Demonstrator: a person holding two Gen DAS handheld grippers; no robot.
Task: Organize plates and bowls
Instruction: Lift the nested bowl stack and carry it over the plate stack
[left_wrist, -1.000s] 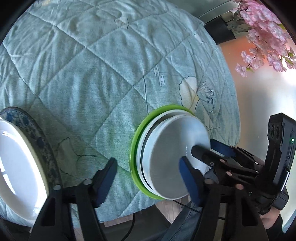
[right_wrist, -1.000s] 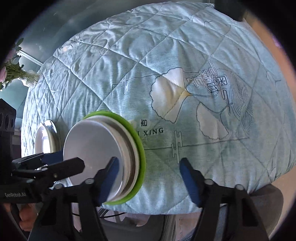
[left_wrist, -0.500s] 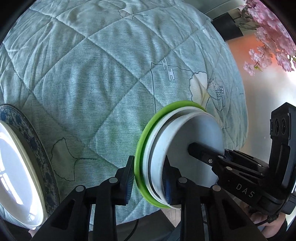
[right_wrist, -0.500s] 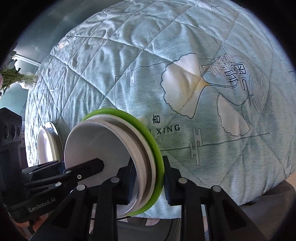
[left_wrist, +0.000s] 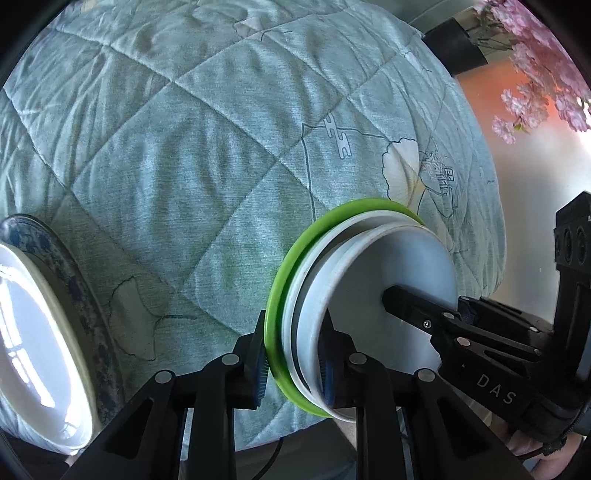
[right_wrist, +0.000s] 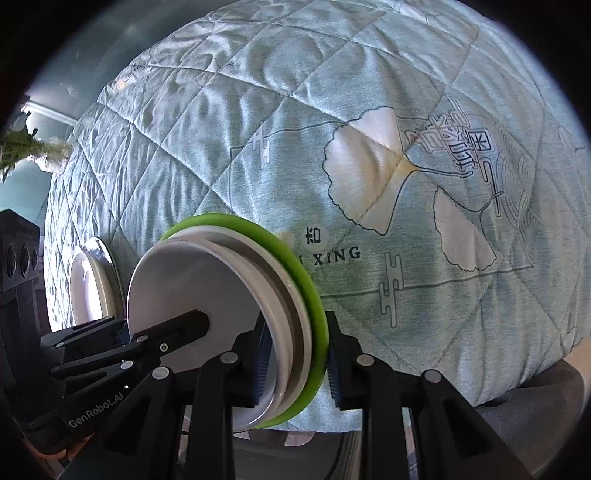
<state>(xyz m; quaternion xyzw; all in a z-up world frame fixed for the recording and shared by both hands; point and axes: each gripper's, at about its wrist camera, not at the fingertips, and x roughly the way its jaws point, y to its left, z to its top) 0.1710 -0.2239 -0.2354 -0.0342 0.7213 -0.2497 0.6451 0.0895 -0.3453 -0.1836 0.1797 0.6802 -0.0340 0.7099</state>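
left wrist view — both tools (left (left_wrist: 293, 356), right (right_wrist: 295, 363)) clamp the plate stack (left_wrist: 369, 295).

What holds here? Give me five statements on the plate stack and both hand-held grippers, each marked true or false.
1. A green plate is the outermost dish of the plate stack. True.
2. The right hand-held gripper clamps the stack's rim. True.
3. The blue-patterned plate sits in that stack. False: it lies apart, holding a white plate.
4. The dishes rest on bare wood. False: on a quilted cloth.
5. The left hand-held gripper hangs clear of the stack. False: its jaws are closing on the rim.
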